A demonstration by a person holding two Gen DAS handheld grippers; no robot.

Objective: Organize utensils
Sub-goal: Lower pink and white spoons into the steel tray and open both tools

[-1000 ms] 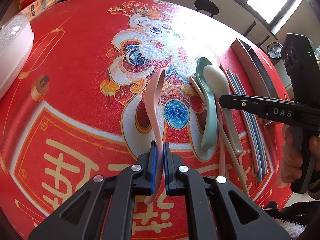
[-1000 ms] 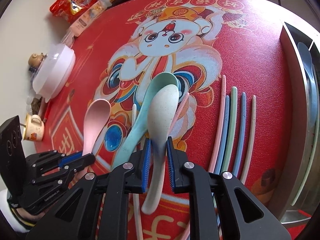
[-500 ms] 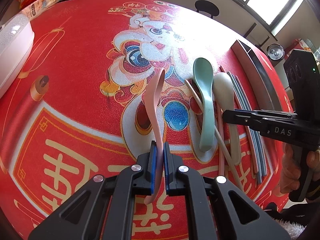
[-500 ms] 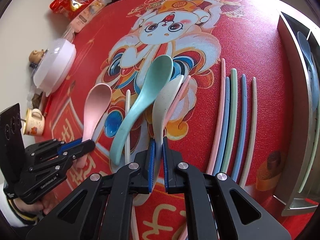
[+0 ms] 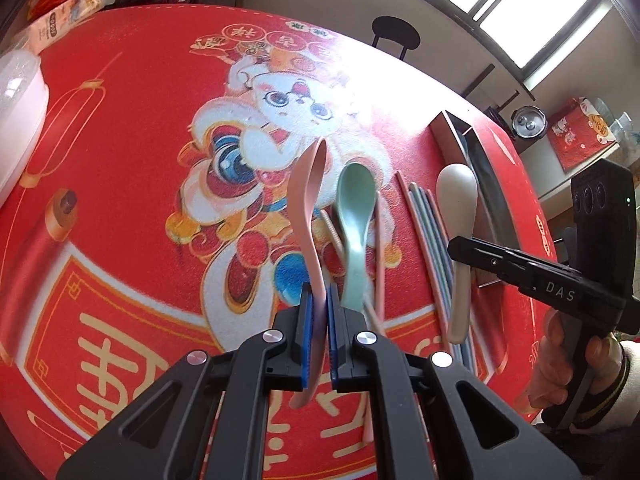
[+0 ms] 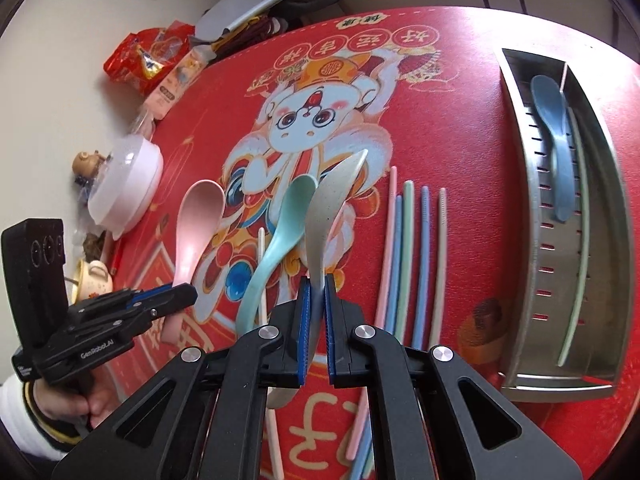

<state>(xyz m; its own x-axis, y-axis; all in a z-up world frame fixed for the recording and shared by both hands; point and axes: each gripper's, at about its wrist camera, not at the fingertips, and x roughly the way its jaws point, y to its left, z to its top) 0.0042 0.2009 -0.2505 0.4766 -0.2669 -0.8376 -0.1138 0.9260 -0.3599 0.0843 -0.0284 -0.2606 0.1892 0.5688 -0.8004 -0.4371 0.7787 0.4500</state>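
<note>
My left gripper (image 5: 318, 300) is shut on the handle of a pink spoon (image 5: 308, 208), held above the red mat; it also shows in the right wrist view (image 6: 198, 224). My right gripper (image 6: 316, 292) is shut on a beige speckled spoon (image 6: 328, 204), lifted and turned on edge; the left wrist view shows it (image 5: 458, 216) in the air. A mint-green spoon (image 6: 280, 236) lies on the mat between them. Several coloured chopsticks (image 6: 408, 248) lie to its right. A steel tray (image 6: 528, 184) at the right holds a blue spoon (image 6: 554, 144) and a green chopstick.
A white lidded bowl (image 6: 124, 184), a small cup (image 6: 92, 280), a figurine and snack packets (image 6: 148, 56) sit along the mat's left and far edge. A black stool (image 5: 394, 36) stands beyond the table.
My right gripper lifted the beige spoon off the green spoon and carried it right, over the chopsticks toward the tray. My left gripper rose with the pink spoon. The green spoon stays on the mat.
</note>
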